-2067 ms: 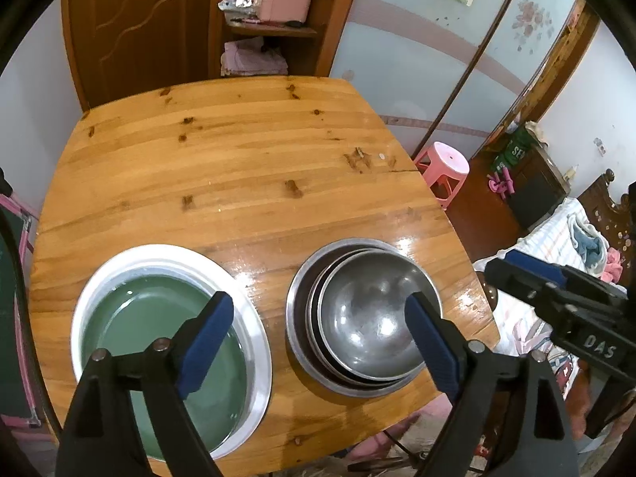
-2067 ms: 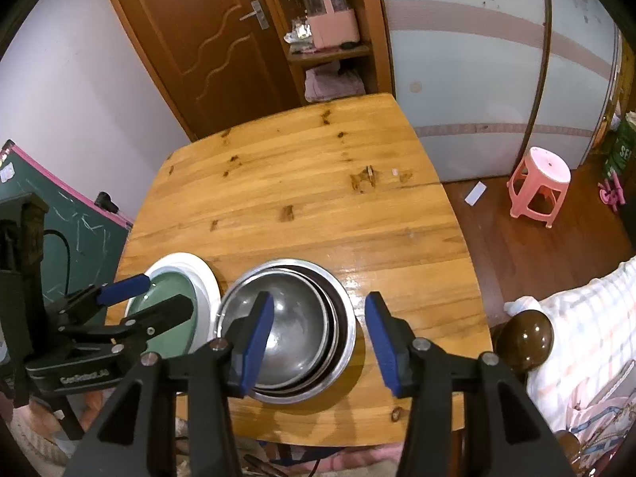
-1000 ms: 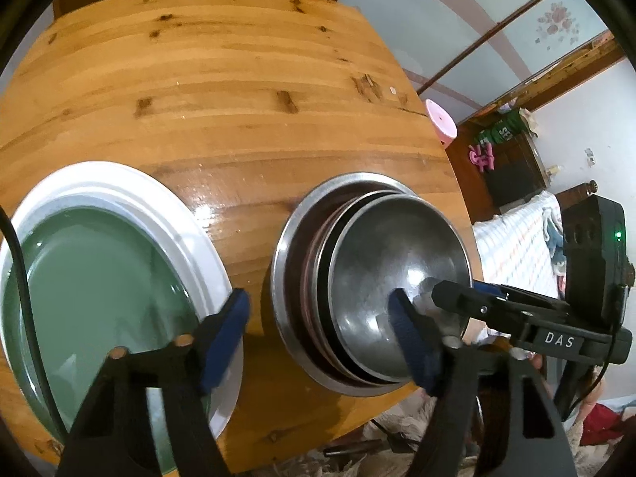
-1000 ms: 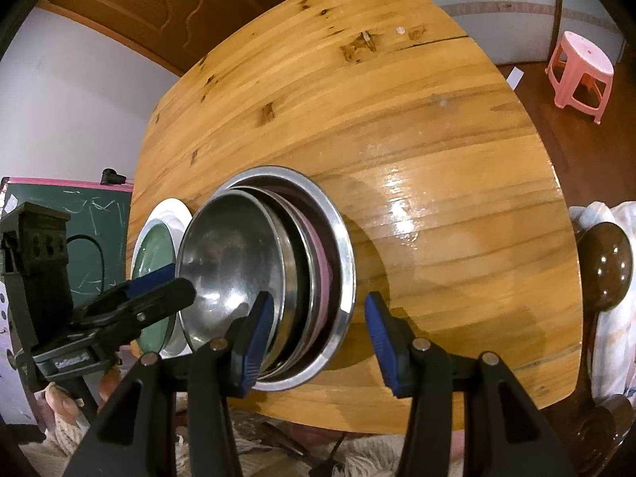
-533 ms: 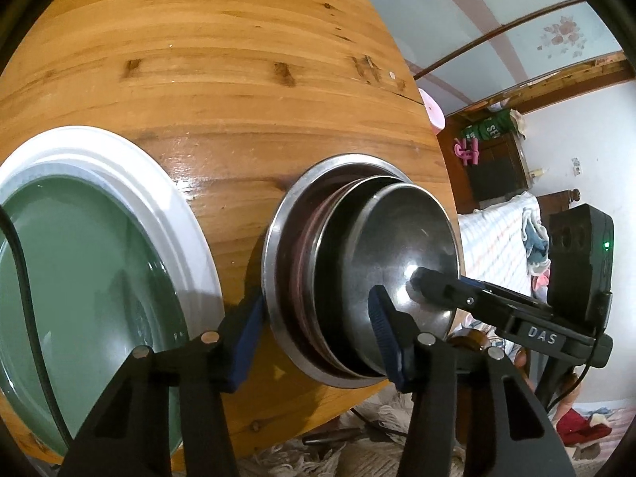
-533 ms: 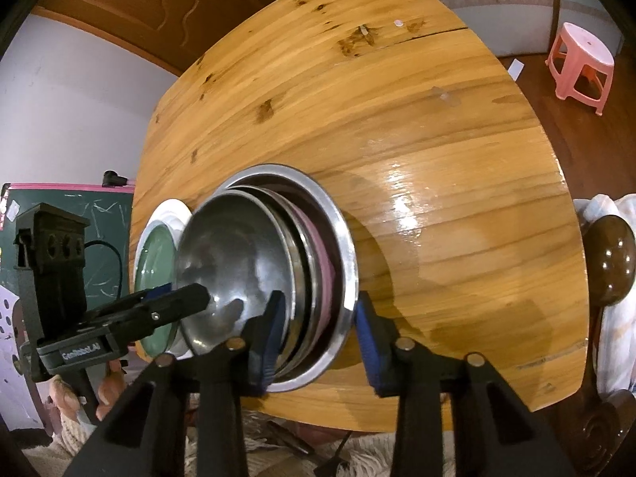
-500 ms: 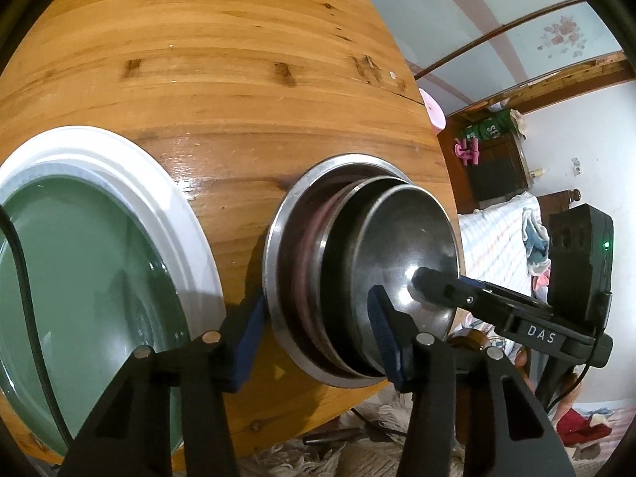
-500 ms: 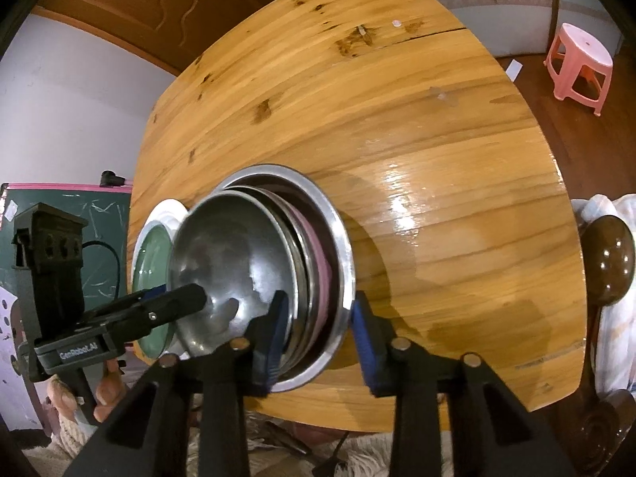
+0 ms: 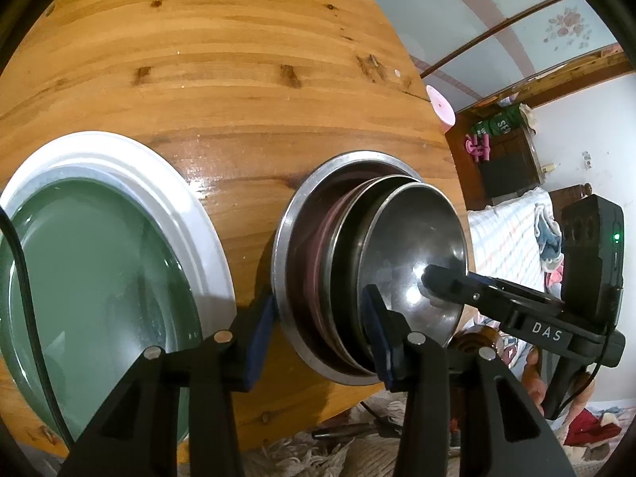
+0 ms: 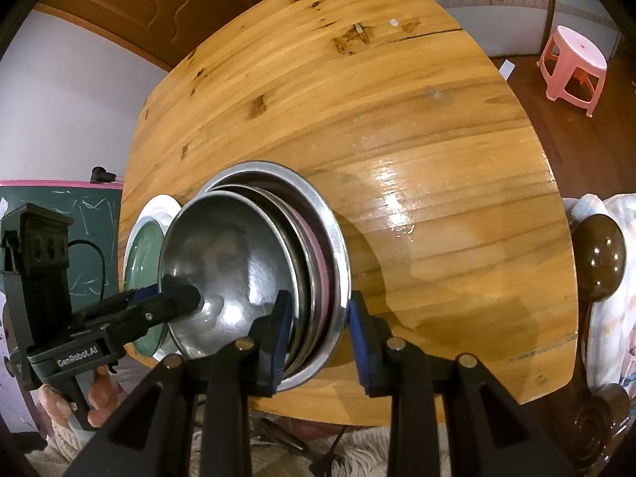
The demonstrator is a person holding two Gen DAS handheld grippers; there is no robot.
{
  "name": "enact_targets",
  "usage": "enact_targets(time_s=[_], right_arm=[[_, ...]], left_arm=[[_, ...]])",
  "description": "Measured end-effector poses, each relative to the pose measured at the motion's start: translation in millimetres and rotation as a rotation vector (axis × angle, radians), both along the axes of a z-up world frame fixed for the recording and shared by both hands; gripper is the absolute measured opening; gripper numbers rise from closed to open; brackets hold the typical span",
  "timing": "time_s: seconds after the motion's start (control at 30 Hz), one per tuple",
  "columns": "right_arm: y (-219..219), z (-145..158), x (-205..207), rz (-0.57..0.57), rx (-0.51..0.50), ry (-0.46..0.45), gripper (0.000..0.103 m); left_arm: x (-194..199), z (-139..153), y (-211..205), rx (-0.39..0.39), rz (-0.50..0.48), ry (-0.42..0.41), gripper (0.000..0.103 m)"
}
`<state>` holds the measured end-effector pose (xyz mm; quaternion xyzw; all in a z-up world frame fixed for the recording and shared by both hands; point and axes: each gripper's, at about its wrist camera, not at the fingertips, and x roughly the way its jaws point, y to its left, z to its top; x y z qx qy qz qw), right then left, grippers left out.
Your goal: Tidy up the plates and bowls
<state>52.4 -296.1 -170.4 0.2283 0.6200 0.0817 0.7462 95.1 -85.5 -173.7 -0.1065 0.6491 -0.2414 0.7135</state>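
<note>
Sitting under everything is the big wooden table, and the stack of metal bowls rests on it close to the near edge. Just to the left of the stack lies a green plate with a wide white rim, close to the stack but not touching it. The stack has one wide bowl at the bottom and smaller shiny bowls nested inside it. The left gripper tips steeply down onto the left side of the stack. Its tongs have just been closing, and now they pinch the bowl walls, with one blue pad outside the wide rim and the other pad inside the top bowl. The right gripper tips steeply down onto the right side of the stack in the same way. Its tongs have just been closing too, and they squeeze the bowl walls between them, one pad inside and one pad outside the rim. The person's left hand wraps its fingers around its black handle, low down beside the stack. The right hand grips its handle on the other side of the stack.
</note>
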Motion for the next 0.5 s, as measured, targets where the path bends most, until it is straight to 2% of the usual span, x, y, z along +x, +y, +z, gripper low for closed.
enact_targets(time_s=[0.27, 0.5], right_arm=[[12, 27, 0, 0.020, -0.018, -0.030, 0.028], [46, 71, 6, 0.089, -0.042, -0.110, 0.028]], left_arm=[[-2, 24, 14, -0.025, 0.024, -0.035, 0.042], [-12, 72, 53, -0.039, 0.081, -0.141, 0.042]])
